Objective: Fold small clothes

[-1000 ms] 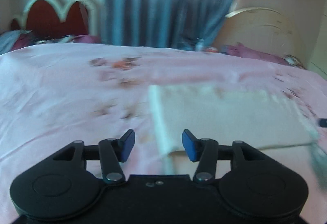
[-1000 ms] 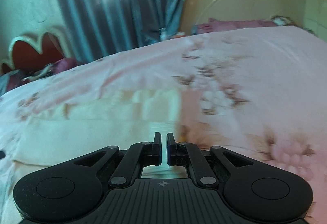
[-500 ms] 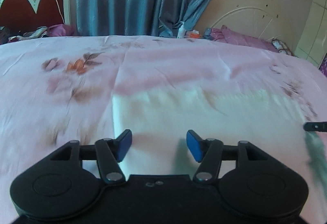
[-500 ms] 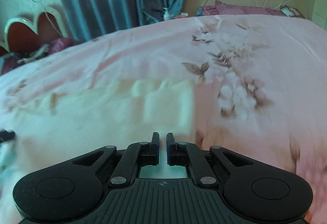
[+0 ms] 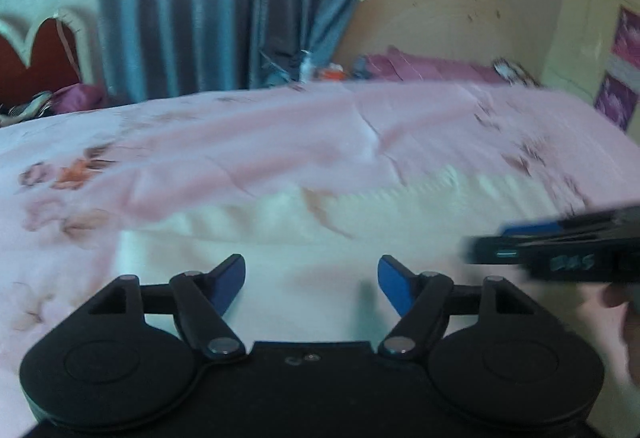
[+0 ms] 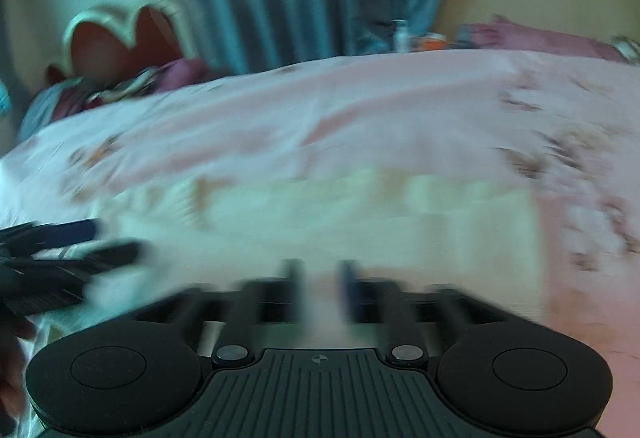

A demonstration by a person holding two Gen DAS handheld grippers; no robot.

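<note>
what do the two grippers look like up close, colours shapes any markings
Both are matte black. The left gripper has two round housings, silver pivot pins on angled linkage arms, and blue pads on its fingertips. The right gripper is blurred; it has the same round housings, a ribbed centre panel with a small crosshair mark and silver pins. No cables or sleeves show.

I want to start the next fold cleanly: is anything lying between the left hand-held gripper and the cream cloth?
Nothing visible. The left hand-held gripper, jaws opening and empty, is directly over the cream cloth; the right hand-held gripper sits off to the side.
</note>
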